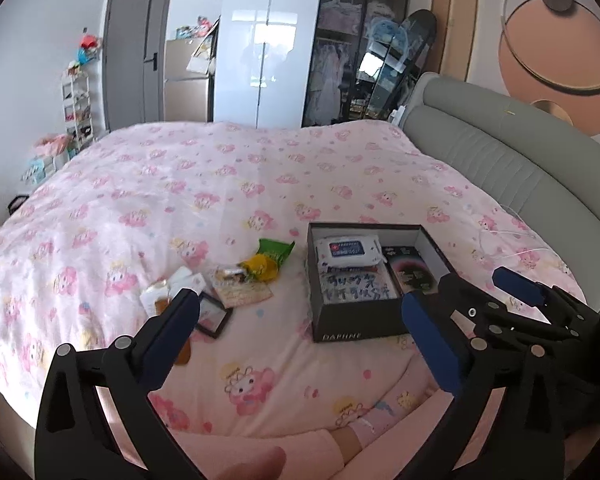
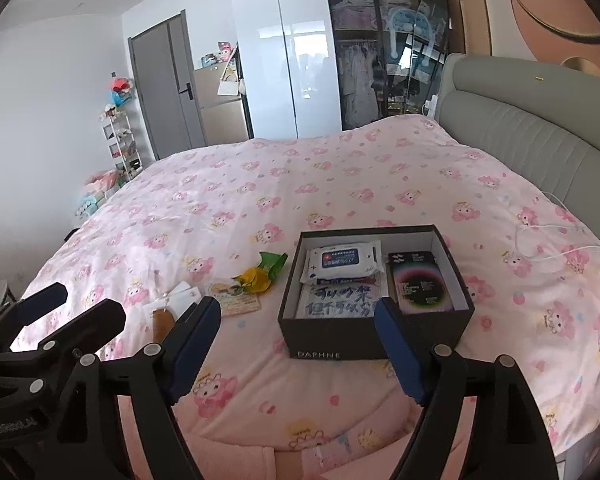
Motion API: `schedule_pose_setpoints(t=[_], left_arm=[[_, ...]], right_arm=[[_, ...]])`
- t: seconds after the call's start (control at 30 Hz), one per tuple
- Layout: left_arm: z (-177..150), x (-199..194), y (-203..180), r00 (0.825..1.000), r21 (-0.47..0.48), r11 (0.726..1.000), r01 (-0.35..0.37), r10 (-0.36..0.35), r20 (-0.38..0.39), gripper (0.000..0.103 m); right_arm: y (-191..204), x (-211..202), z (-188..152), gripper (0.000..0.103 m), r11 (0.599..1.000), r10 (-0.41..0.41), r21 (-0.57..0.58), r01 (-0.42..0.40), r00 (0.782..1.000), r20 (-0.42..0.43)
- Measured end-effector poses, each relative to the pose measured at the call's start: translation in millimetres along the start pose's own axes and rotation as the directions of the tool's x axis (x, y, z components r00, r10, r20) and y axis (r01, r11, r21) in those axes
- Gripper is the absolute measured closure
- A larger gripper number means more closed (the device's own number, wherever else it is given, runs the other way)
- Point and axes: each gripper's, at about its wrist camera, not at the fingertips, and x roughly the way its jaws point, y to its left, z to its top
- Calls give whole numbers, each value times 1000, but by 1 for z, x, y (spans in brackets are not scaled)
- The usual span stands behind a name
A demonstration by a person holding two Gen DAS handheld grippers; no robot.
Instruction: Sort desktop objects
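A black DAPHNE box (image 1: 340, 330) (image 2: 320, 354) sits open on the pink bedspread. It holds a wet-wipes pack (image 1: 348, 249) (image 2: 342, 262), a handwritten card (image 1: 354, 289) (image 2: 336, 300) and a dark card pack (image 1: 410, 270) (image 2: 420, 284). Left of the box lie a green and yellow wrapper (image 1: 268, 260) (image 2: 262, 272), a printed card (image 1: 242, 290) (image 2: 236, 300), white tags (image 1: 180, 280) (image 2: 182, 292) and a small black frame (image 1: 212, 318). My left gripper (image 1: 300, 334) is open and empty, near the loose items. My right gripper (image 2: 298, 336) is open and empty, in front of the box.
The bed (image 1: 180, 184) is wide, with a grey padded headboard (image 1: 500, 152) on the right. A white cable (image 2: 548, 252) lies on the cover right of the box. A wardrobe (image 1: 268, 40) and a shelf rack (image 1: 76, 104) stand beyond the bed.
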Motion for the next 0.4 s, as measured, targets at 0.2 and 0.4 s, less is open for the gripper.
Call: schedule_pose_setpoints(t=[0.2,0.4], left_arm=[[-17,4,12,1000,-21,1000,-9,8,-23,1],[-21,4,14,1000,-15,1000,-13,12,-26,1]], right_arm=[[11,3,-15,25,1000,-3,-24,3,1000,-18],[14,7,-20,25,1000,4,-16,-5,999,-38]])
